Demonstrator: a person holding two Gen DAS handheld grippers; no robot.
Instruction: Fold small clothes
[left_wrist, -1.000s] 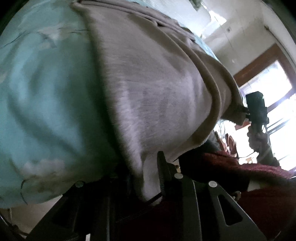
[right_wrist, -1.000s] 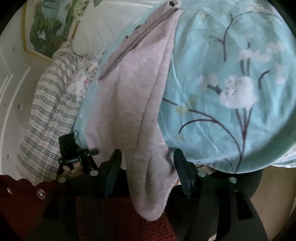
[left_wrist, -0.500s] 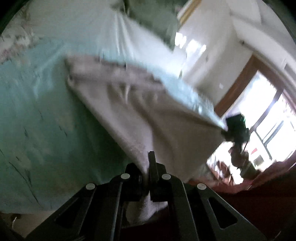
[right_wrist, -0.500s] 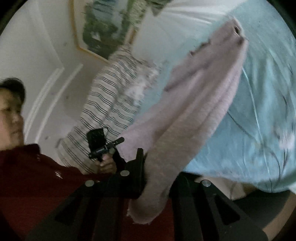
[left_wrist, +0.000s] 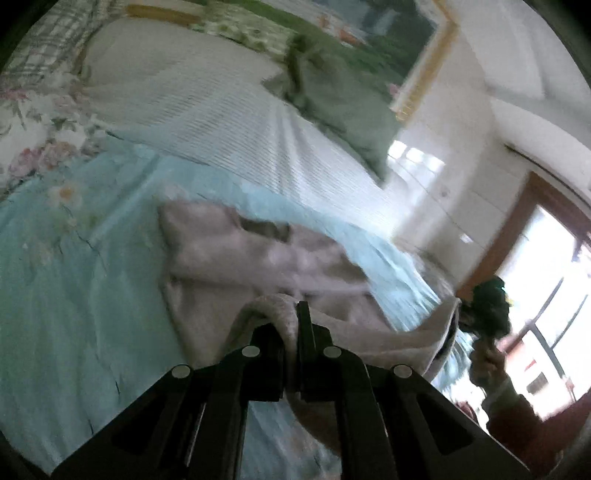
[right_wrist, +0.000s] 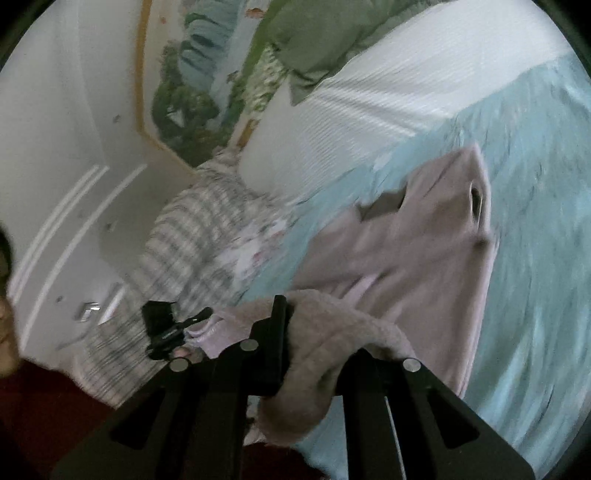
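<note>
A pale pink fleece garment (left_wrist: 258, 254) lies on the light blue floral bedspread (left_wrist: 74, 277), its near edge lifted off the bed. My left gripper (left_wrist: 290, 328) is shut on one near corner of the garment. My right gripper (right_wrist: 295, 325) is shut on the other near corner of the garment (right_wrist: 406, 266), and the cloth drapes over its fingers. Each gripper shows in the other's view: the right one (left_wrist: 487, 310) at the right edge, the left one (right_wrist: 166, 328) at lower left. The far part of the garment rests flat on the bed.
White ribbed pillow (left_wrist: 221, 110) and green pillow (left_wrist: 332, 92) lie at the head of the bed, a striped blanket (right_wrist: 177, 240) beside them. A framed landscape painting (right_wrist: 192, 92) hangs on the wall. A window (left_wrist: 546, 295) is at the right. The person wears a red top.
Both grippers closed on the garment's near corners, then lifted and carried them forward over the bed. The views swung up from the bedspread to the pillows and wall.
</note>
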